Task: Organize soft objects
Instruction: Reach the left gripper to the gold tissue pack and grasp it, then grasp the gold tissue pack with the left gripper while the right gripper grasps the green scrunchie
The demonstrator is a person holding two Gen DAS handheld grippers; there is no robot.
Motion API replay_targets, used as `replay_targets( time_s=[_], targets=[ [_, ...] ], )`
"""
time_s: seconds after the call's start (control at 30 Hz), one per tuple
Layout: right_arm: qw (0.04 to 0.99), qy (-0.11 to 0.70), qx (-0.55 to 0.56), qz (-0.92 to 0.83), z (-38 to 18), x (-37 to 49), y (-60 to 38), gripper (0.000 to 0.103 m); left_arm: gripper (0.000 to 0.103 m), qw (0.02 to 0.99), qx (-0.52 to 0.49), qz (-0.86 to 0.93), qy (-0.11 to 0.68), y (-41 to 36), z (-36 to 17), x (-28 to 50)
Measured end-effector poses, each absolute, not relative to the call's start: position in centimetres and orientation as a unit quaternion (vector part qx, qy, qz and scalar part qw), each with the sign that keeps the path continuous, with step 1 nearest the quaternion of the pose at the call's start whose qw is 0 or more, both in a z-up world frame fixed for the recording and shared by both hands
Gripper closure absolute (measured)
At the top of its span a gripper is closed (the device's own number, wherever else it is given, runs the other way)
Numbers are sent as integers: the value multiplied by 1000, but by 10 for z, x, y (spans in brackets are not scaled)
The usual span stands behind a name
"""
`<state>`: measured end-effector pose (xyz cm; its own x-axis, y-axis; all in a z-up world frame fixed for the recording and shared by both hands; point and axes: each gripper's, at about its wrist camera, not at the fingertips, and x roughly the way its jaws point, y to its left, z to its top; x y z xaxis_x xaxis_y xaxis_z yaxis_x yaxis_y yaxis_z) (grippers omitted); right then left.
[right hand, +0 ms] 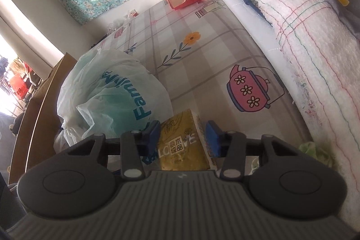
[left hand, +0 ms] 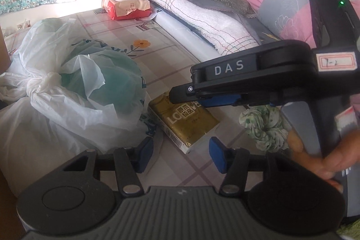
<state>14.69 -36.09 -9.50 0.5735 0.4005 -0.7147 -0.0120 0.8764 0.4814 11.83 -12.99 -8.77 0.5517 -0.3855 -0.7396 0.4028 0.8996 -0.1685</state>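
I had the right gripper (right hand: 183,137) straddling the gold tissue pack (right hand: 182,143) on the bed (right hand: 213,64), jaws not visibly clamped; left gripper (left hand: 181,155) just short of the pack, jaws released.

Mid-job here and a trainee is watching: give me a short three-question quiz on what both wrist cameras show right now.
1. True or false: the gold plastic-wrapped tissue pack lies between the blue pads of the right gripper.
2. What lies directly left of the gold pack in the left wrist view?
A. the knotted white plastic bag with green contents
B. the red-and-white tissue pack
C. the folded white quilted blanket
3. Fill in: between the pads of the left gripper there is ____ but the checked bed sheet and a corner of the gold pack.

Key: 1 true; 2 A; 3 nothing.
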Motion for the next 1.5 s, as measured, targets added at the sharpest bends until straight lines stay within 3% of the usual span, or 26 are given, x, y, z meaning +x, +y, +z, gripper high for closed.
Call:
replay_targets(
  time_s=[0.6, 0.8, 0.97, 1.2, 1.3, 1.43, 1.5],
  targets=[
    [823, 491, 226, 173, -105, 115, -340, 59, 46, 866, -1, -227, 445, -109, -92, 95],
    [845, 459, 218, 169, -91, 87, -344, 58, 44, 867, -10, -221, 447, -99, -91, 85],
    [880, 405, 216, 121, -64, 64, -380, 47, 44, 869, -16, -219, 443, -98, -88, 84],
    [888, 428, 165, 25, -85, 61, -405, 47, 44, 875, -3, -215, 434, -101, -86, 78],
    [890, 433, 143, 10, -99, 63, -399, 58, 43, 877, 3, -210, 432, -101, -86, 77],
    [894, 426, 139, 3, -107, 69, -395, 83, 42, 881, 7, -201, 429, -100, -85, 77],
    [892, 421, 165, 22, -105, 74, -396, 85, 42, 881, 6, -197, 429, -99, -84, 77]
  ],
)
